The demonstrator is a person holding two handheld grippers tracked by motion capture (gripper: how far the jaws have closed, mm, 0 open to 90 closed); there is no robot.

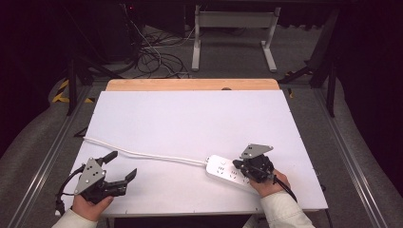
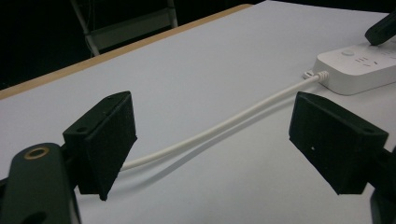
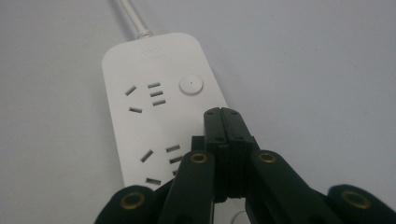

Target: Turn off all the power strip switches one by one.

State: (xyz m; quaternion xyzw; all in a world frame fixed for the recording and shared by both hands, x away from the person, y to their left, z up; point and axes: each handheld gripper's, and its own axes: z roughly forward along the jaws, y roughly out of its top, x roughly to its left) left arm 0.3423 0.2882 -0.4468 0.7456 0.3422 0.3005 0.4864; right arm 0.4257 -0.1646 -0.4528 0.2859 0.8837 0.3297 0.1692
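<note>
A white power strip (image 1: 227,172) lies on the white table (image 1: 190,123) at the front right, its white cord (image 1: 142,154) running left across the table. My right gripper (image 1: 239,164) hovers over the strip with its jaws pressed together and nothing between them. In the right gripper view the tips (image 3: 223,114) sit just below the strip's round button (image 3: 191,85), over the strip (image 3: 140,102). My left gripper (image 1: 122,166) rests at the front left, jaws wide apart. In the left gripper view the cord (image 2: 224,128) runs between its fingers (image 2: 105,144) toward the strip (image 2: 359,70).
A wooden strip (image 1: 190,84) edges the table's far side. Behind it stand white frame legs (image 1: 233,38) and tangled cables (image 1: 157,57) on the floor. Metal rails (image 1: 52,156) flank the table on both sides.
</note>
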